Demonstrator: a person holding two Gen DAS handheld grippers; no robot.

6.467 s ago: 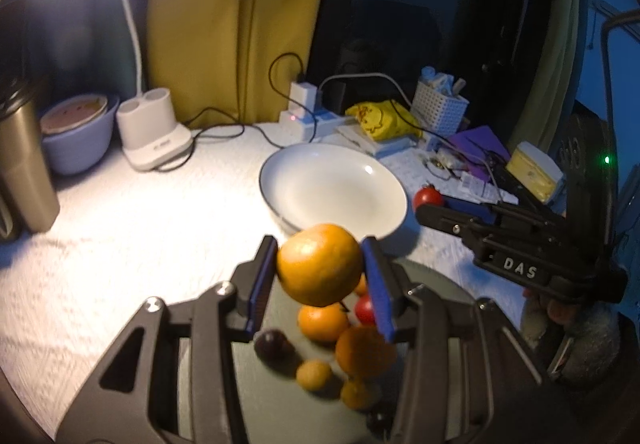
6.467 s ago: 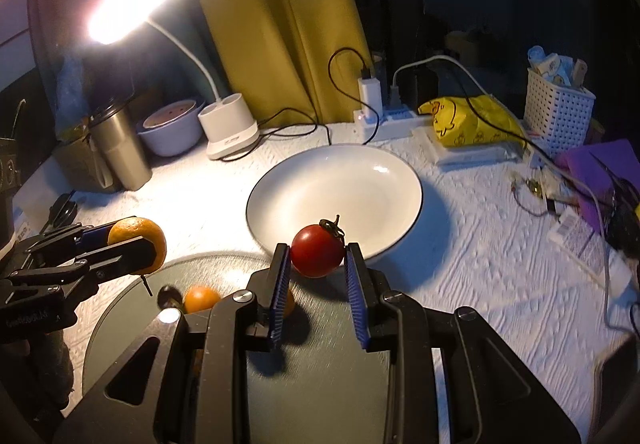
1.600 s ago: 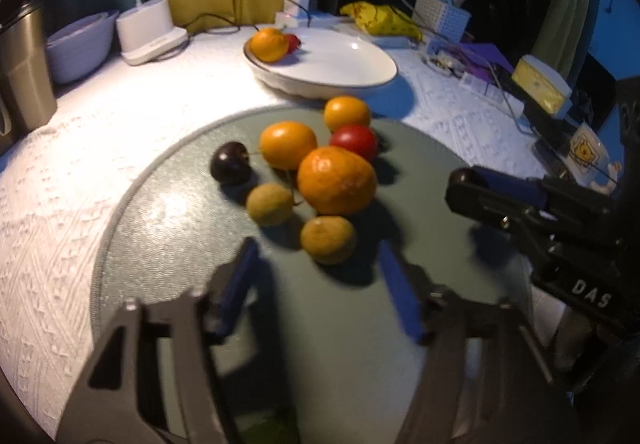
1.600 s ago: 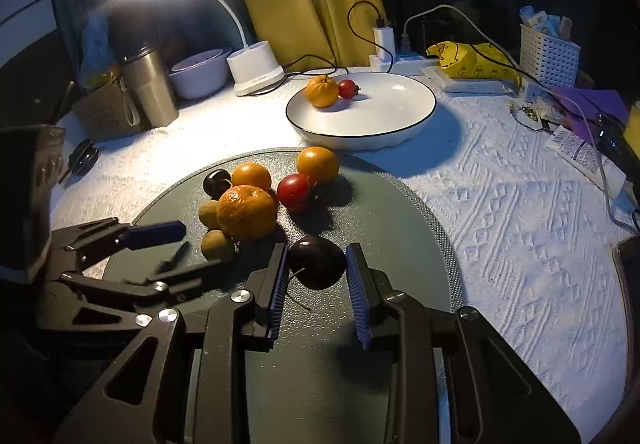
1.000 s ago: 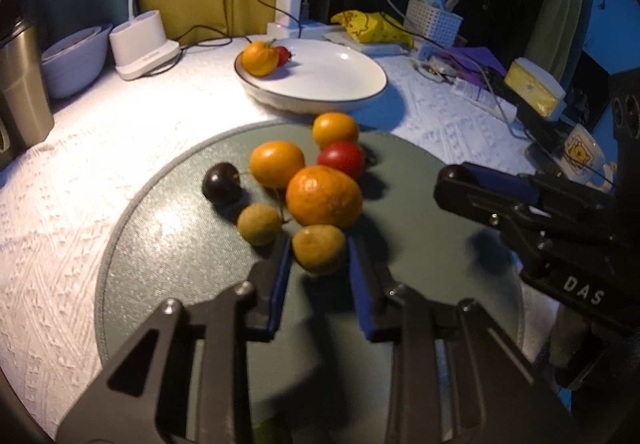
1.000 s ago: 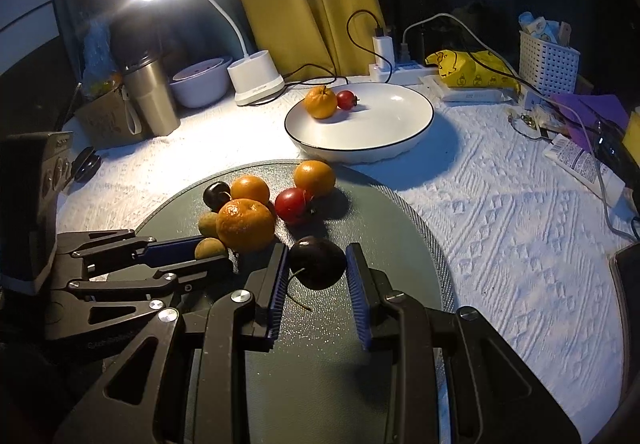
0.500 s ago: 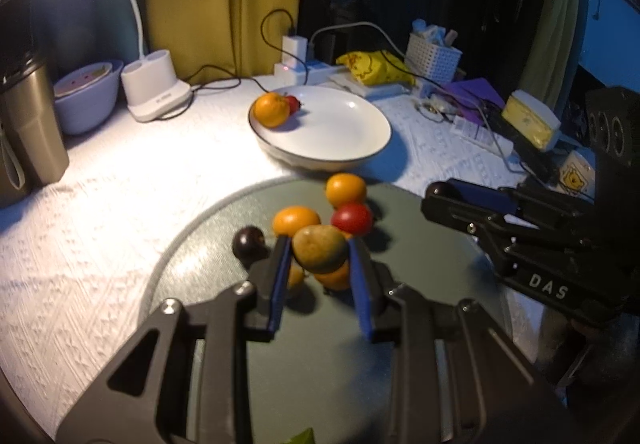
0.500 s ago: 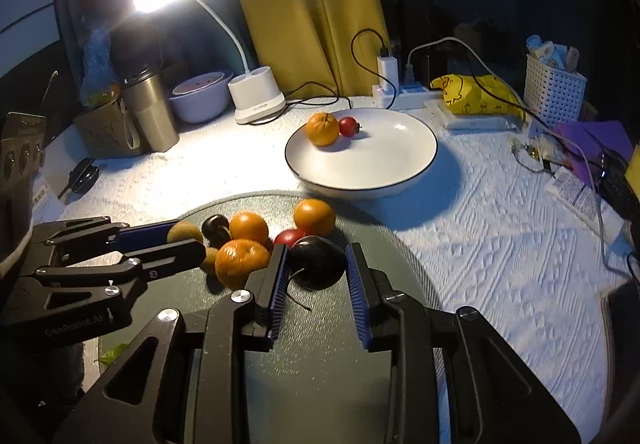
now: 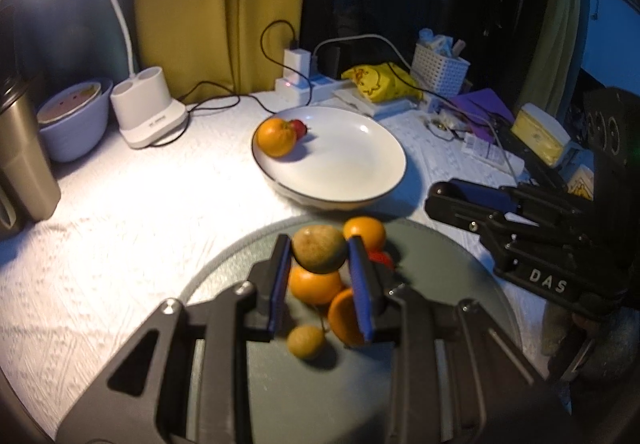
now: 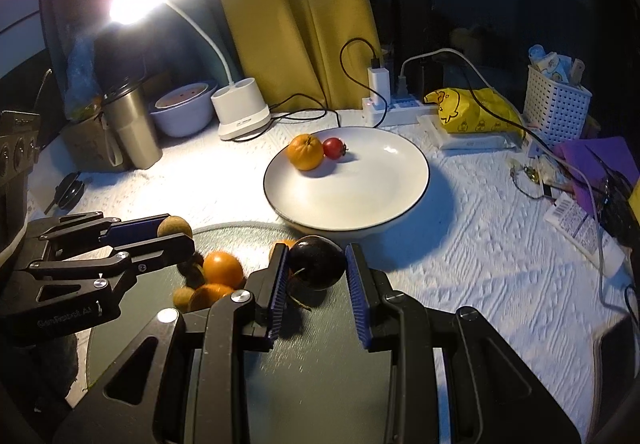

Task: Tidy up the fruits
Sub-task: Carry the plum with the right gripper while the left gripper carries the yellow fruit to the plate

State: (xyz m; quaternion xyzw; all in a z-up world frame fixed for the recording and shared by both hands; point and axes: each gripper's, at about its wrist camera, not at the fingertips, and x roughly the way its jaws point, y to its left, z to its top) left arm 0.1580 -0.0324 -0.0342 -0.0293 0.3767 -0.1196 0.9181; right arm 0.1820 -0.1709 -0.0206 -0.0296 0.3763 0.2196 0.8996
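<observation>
White plate (image 10: 404, 199) is holding an orange (image 10: 305, 151) touching a cherry tomato (image 10: 334, 147). Left gripper (image 9: 320, 264) fingers are pinching a brownish-green fruit (image 9: 319, 248) above the round glass board (image 9: 460, 284); right gripper (image 10: 316, 276) fingers are clamping a dark plum (image 10: 318, 262). Loose oranges (image 10: 223, 268) are lying on the board.

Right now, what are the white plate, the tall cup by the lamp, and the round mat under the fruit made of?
The white plate looks like glazed ceramic: glossy, with a bright highlight and a thin dark rim. The tall cup looks like brushed stainless steel, dull silver with a soft sheen. The round mat is smooth grey-green with faint reflections, perhaps glass or hard plastic; the pictures leave that open.
</observation>
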